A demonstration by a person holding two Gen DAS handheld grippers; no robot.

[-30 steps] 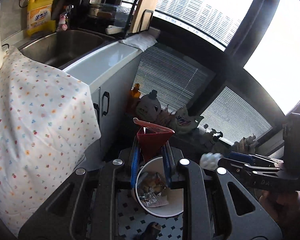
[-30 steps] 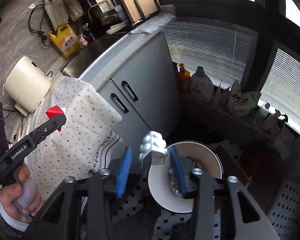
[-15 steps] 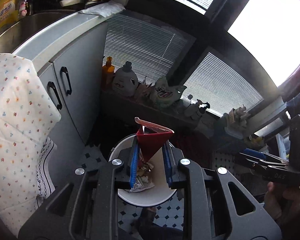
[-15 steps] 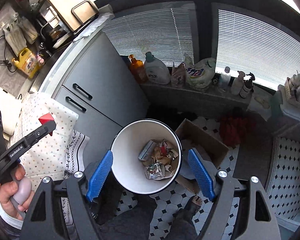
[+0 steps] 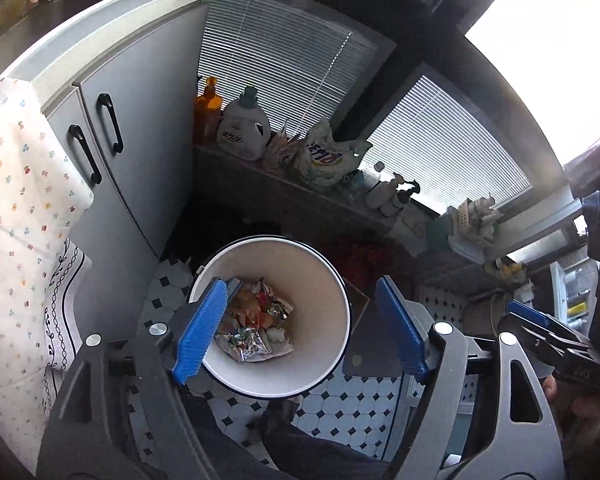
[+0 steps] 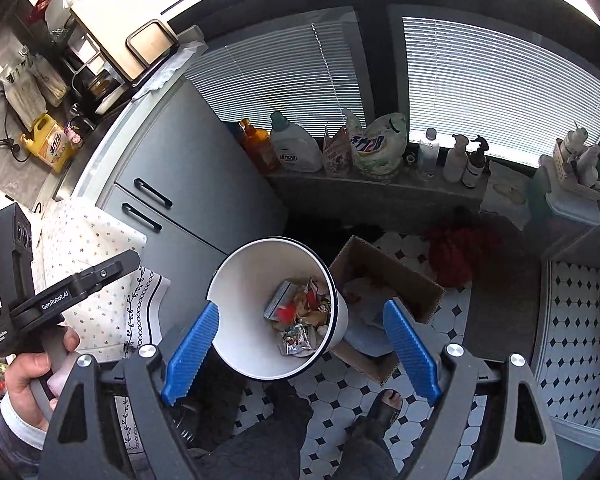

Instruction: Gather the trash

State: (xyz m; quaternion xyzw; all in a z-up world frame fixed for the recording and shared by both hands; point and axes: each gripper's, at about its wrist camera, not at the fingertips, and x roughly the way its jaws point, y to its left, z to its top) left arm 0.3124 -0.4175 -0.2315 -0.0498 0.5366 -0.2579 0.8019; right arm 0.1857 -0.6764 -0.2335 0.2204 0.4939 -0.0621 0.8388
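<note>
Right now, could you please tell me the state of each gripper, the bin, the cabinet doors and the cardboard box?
Left gripper: open, empty.
Right gripper: open, empty.
White bin: upright, lidless, wrappers at the bottom.
Cabinet doors: closed.
Cardboard box: open-topped, beside the bin.

A second ago the left tool (image 5: pixel 300 328) was clamped on a red wrapper; now its jaws stand wide apart and hold nothing, and a red scrap (image 6: pixel 286 312) lies among the trash in the bin (image 5: pixel 324 280). The right tool (image 6: pixel 300 356) held a white piece a second ago; it let go half a second back and is spread and bare now. Both views have tipped down from the sink toward the bin and floor.
</note>
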